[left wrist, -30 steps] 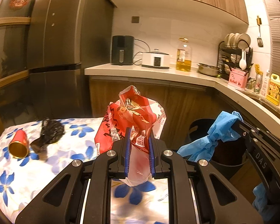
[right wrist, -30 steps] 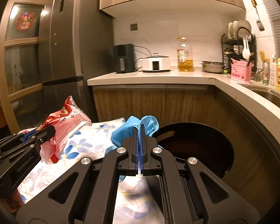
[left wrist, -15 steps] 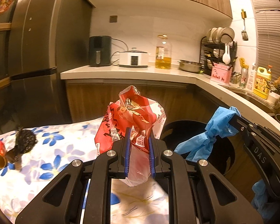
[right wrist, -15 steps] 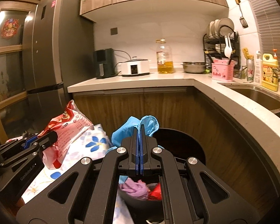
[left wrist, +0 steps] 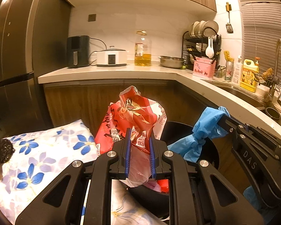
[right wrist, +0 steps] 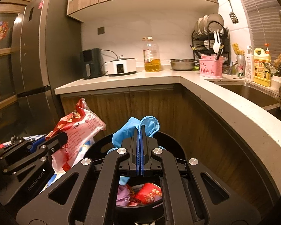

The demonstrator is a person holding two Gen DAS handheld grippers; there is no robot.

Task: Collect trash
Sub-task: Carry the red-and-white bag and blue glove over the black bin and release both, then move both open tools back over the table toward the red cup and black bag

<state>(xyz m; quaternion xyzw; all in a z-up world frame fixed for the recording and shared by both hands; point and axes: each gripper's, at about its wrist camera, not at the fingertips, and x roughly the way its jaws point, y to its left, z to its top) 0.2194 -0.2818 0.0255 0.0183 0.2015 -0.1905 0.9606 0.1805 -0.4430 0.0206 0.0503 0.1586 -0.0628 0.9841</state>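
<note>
Left gripper [left wrist: 138,140] fingers clamp a crinkled red-and-white plastic snack bag [left wrist: 133,118] beside the round black trash bin [right wrist: 173,140]; right gripper [right wrist: 140,136] fingers pinch a blue rubber glove [right wrist: 136,129] above the bin.

Right claw [right wrist: 140,140] pinches a crumpled blue rubber glove [right wrist: 133,129] above the round black plastic trash bin [right wrist: 178,150] holding red wrappers [right wrist: 149,195]
</note>
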